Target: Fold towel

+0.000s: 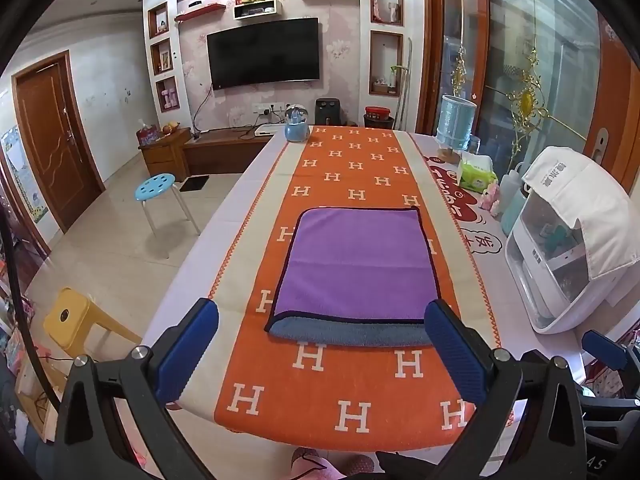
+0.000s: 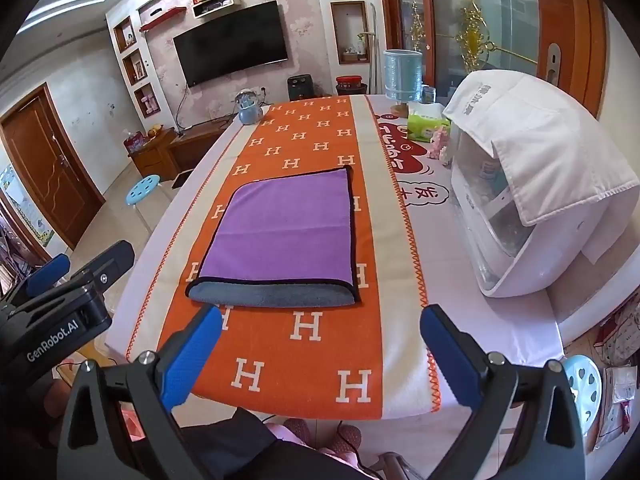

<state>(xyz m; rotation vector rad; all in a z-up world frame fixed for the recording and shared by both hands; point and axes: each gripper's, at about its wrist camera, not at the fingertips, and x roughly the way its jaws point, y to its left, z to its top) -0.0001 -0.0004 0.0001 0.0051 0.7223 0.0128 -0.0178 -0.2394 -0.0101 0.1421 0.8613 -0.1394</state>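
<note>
I have both tongs spread wide and holding nothing: the left gripper (image 1: 322, 344) and right gripper (image 2: 320, 346) hang just short of the purple towel (image 1: 356, 268). It lies folded on the orange runner (image 1: 352, 160), grey underside showing along its near edge.

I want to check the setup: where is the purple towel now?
In both wrist views the purple towel lies folded on the orange runner in the middle of the table, just beyond both open grippers, neither touching it.

"GenRobot.AI" on left tool (image 2: 60, 336); white "H" letters across orange runner (image 2: 280, 344).
</note>
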